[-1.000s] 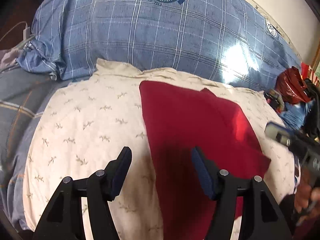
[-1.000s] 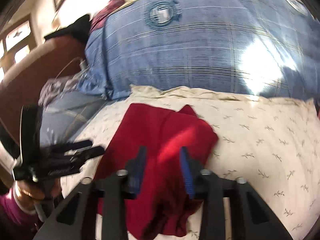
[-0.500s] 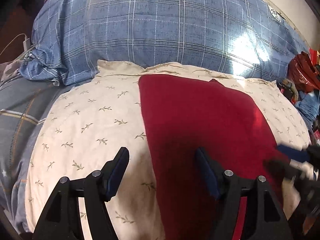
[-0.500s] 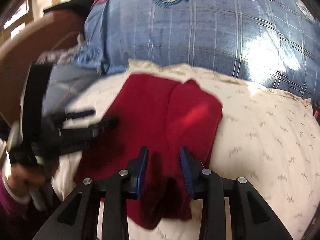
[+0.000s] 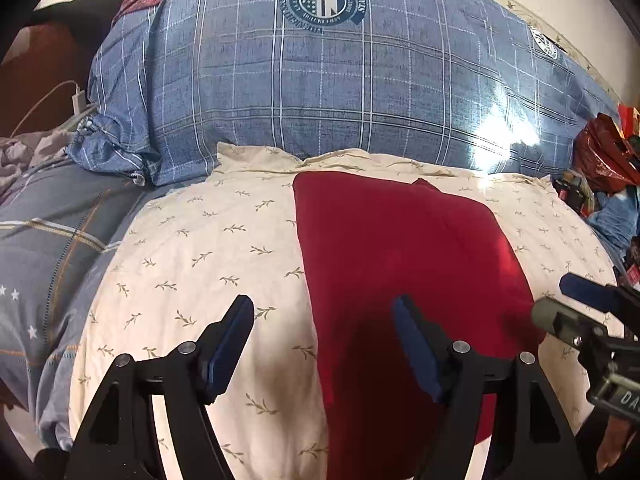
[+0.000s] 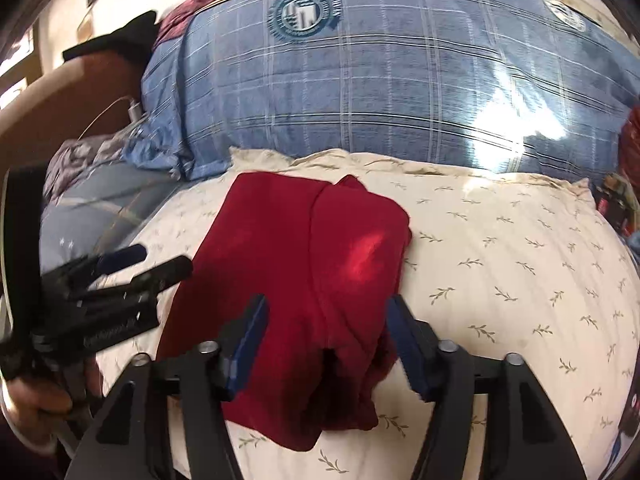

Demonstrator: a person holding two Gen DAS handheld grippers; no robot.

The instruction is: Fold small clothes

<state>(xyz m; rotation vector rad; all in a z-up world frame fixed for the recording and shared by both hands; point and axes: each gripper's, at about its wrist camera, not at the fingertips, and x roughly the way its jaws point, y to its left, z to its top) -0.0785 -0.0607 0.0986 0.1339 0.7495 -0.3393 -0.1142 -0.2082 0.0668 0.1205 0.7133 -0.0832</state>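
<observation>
A dark red garment lies folded lengthwise on a cream pillow with a leaf print. In the right wrist view the garment shows a folded-over layer on its right side. My left gripper is open and empty, hovering over the garment's left edge. My right gripper is open and empty above the garment's near end. The right gripper also shows at the right edge of the left wrist view. The left gripper shows at the left of the right wrist view.
A big blue plaid pillow lies behind the cream one. A grey-blue quilt is on the left with a white charger cable. Red bags and clutter sit at the right.
My right gripper has opened wider and let go of the garment, which now lies flatter. Both grippers have drawn back slightly toward the near edge.
</observation>
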